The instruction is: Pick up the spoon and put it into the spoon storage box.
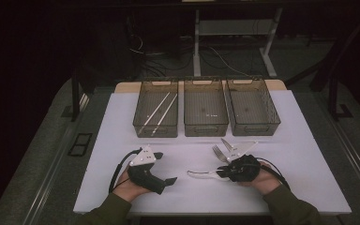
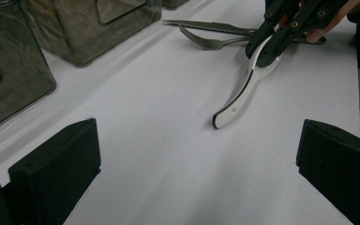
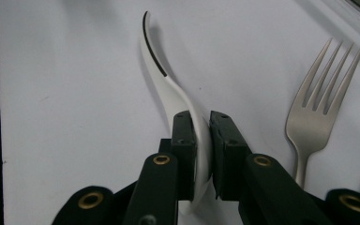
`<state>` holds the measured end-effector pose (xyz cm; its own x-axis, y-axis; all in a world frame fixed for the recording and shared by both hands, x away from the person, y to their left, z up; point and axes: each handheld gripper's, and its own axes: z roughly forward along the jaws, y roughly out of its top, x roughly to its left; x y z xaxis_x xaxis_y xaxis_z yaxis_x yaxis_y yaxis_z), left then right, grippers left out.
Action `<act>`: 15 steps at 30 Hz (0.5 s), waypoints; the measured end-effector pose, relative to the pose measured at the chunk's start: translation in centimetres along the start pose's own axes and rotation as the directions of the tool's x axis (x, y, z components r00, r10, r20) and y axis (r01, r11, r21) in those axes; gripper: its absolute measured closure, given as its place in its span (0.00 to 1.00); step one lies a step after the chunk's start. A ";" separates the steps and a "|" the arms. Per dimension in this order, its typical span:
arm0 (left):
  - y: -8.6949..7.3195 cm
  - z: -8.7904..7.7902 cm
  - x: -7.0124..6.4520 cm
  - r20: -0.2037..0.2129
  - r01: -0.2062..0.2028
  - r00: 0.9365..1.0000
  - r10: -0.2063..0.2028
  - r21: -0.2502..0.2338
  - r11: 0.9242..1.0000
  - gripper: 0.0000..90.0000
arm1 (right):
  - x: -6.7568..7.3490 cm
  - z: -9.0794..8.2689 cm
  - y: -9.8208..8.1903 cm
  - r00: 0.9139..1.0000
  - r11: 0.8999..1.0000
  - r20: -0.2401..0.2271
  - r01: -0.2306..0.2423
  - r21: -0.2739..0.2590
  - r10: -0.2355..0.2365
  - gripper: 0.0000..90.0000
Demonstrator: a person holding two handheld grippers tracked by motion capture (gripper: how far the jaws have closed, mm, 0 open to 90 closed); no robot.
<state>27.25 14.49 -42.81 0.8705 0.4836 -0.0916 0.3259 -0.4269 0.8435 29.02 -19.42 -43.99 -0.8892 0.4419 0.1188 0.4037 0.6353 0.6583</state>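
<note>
Near the table's front edge, a white spoon [image 3: 166,79] is clamped by the right gripper [image 3: 202,154]; binning remains, the left gripper [image 2: 197,168] gaping empty.

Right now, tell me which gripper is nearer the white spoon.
Right. The right gripper is clamped on the white spoon; the left gripper sits open, apart from its handle tip.

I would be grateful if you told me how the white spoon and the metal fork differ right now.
The white curved spoon with the dark edge is pinched between the jaws of the right claw; the matt silver metal fork lies free beside it, untouched. The spoon is glossy white and bends in an S; the fork is grey with four straight tines. Both rest on the white table, in front of the bins.
</note>
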 end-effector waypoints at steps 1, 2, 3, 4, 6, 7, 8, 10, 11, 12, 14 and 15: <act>0.0 0.0 0.0 0.000 0.002 1.000 -0.002 -0.001 1.000 0.00 | 0.1 0.0 0.0 1.000 1.000 0.003 -0.001 0.000 0.001 0.90; 0.0 0.0 0.0 0.000 0.002 1.000 -0.002 -0.001 1.000 0.00 | 0.1 0.0 0.0 1.000 1.000 0.003 -0.003 0.001 0.003 0.90; 0.0 0.0 0.0 0.001 0.003 1.000 -0.003 -0.002 1.000 0.00 | 0.1 0.0 0.1 1.000 1.000 0.004 -0.003 0.002 0.003 0.90; 0.0 0.0 0.0 0.001 0.002 1.000 -0.002 0.001 1.000 0.00 | 0.0 0.0 0.1 1.000 1.000 0.001 -0.006 0.002 0.006 0.90; 0.0 -0.1 0.0 0.002 0.001 1.000 -0.001 0.000 1.000 0.00 | 0.0 0.0 0.1 1.000 1.000 -0.001 -0.008 0.005 0.008 0.90; 0.0 -0.1 0.1 0.003 0.002 1.000 -0.002 -0.003 1.000 0.00 | 0.0 0.0 0.1 1.000 1.000 -0.001 -0.009 0.007 0.009 0.90; 0.0 -0.1 0.1 0.003 0.002 1.000 -0.002 -0.004 1.000 0.00 | 0.0 -0.1 0.1 1.000 1.000 -0.002 -0.010 0.007 0.010 0.90; 0.0 -0.1 0.1 0.004 0.005 1.000 -0.005 -0.006 1.000 0.00 | 0.0 -0.1 0.1 1.000 1.000 -0.001 -0.007 0.010 0.007 0.90; 0.0 -0.1 0.1 0.005 0.004 1.000 -0.004 -0.003 1.000 0.00 | 0.0 -0.2 0.1 1.000 1.000 0.000 -0.008 0.011 0.008 0.90; 0.0 -0.1 0.1 0.006 0.004 1.000 -0.004 -0.004 1.000 0.00 | 0.1 -0.3 0.1 1.000 1.000 0.004 -0.010 0.008 0.010 0.90; 0.0 -0.1 0.0 0.007 0.003 1.000 -0.003 -0.004 1.000 0.00 | 0.0 -0.5 0.2 1.000 1.000 0.000 -0.010 -0.001 0.010 0.90; 0.0 -0.1 0.0 0.007 0.003 1.000 -0.003 -0.005 1.000 0.00 | 0.0 -0.6 0.2 1.000 1.000 0.003 -0.013 -0.008 0.013 0.90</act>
<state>27.24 14.62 -42.73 0.8719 0.4799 -0.0976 0.3267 -0.4217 0.8459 28.94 -19.68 -43.42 -0.8832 0.4519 0.1251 0.4134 0.6245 0.6627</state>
